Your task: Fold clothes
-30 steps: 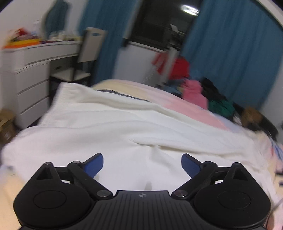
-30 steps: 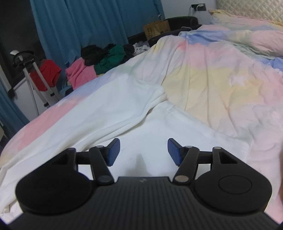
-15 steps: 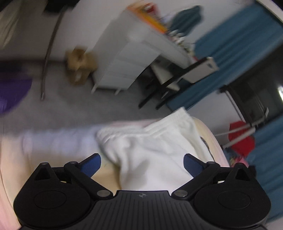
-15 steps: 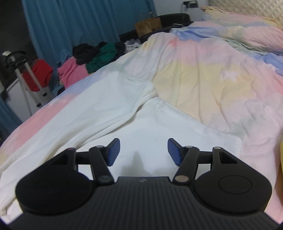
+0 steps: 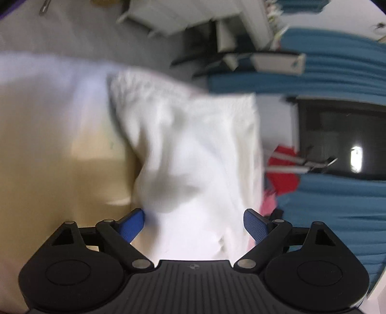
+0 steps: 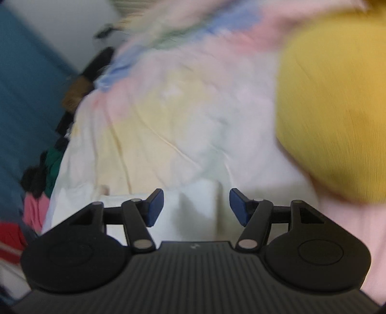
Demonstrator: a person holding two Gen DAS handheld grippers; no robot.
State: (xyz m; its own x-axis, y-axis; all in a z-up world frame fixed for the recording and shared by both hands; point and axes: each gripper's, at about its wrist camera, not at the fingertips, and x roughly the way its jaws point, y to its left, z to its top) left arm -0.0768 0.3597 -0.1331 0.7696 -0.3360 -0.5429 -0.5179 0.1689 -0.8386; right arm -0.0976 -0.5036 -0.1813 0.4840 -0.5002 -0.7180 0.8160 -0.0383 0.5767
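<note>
A white garment (image 5: pixel 190 154) lies spread on the bed, its ribbed hem toward the bed's edge. My left gripper (image 5: pixel 194 223) is open, and the garment's near part lies between its blue pads, which do not close on it. In the right wrist view a corner of the white garment (image 6: pixel 195 205) lies on the pastel bedspread (image 6: pixel 183 116). My right gripper (image 6: pixel 196 207) is open just over that corner, holding nothing. Both views are blurred by motion.
A large yellow shape (image 6: pixel 337 108) fills the right of the right wrist view. A pile of coloured clothes (image 6: pixel 41 183) lies at the bed's left edge. White drawers (image 5: pixel 193 14), a chair (image 5: pixel 260 60) and blue curtains (image 5: pixel 337 205) stand beyond the bed.
Both grippers have swung and rolled sharply. The left view turned from the bed to the garment's hem and floor. The right view tilted and a yellow shape came in. Both stayed open.
</note>
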